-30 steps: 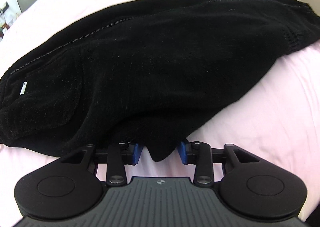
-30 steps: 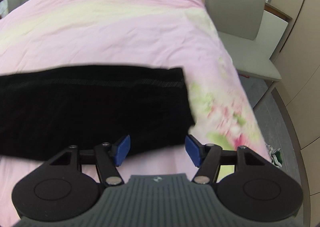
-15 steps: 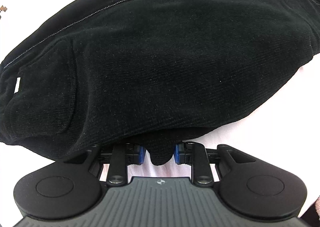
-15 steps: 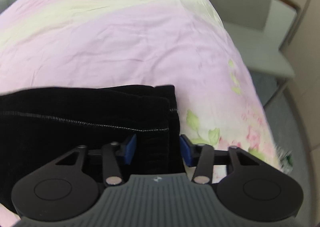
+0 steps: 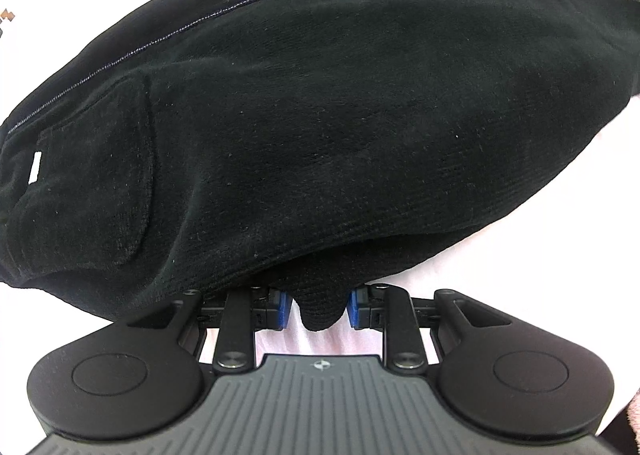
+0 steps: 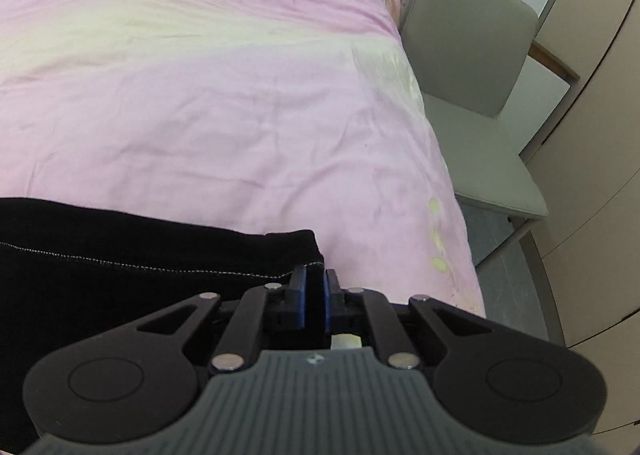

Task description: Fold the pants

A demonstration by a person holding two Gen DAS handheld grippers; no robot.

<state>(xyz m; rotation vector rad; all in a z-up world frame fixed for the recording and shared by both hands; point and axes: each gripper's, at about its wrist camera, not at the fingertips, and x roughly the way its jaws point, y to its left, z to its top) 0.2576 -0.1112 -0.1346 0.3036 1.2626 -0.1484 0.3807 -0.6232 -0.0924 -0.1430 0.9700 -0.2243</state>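
Observation:
Black corduroy pants (image 5: 320, 115) fill most of the left wrist view, with a back pocket and a small white label at the left. My left gripper (image 5: 316, 309) has its blue pads on either side of a bunched flap of the pants' near edge and grips it. In the right wrist view the pants' leg end (image 6: 140, 275) lies on the pink bed cover at the lower left. My right gripper (image 6: 315, 297) is shut on the hem corner of that leg.
The pink and pale yellow bed cover (image 6: 220, 95) spreads ahead of the right gripper. A grey chair (image 6: 476, 67) stands beside the bed's right edge, with beige cabinet doors (image 6: 592, 135) further right.
The right gripper moved down onto the leg hem and closed on it. The left gripper narrowed onto the pants' edge and came closer to the fabric.

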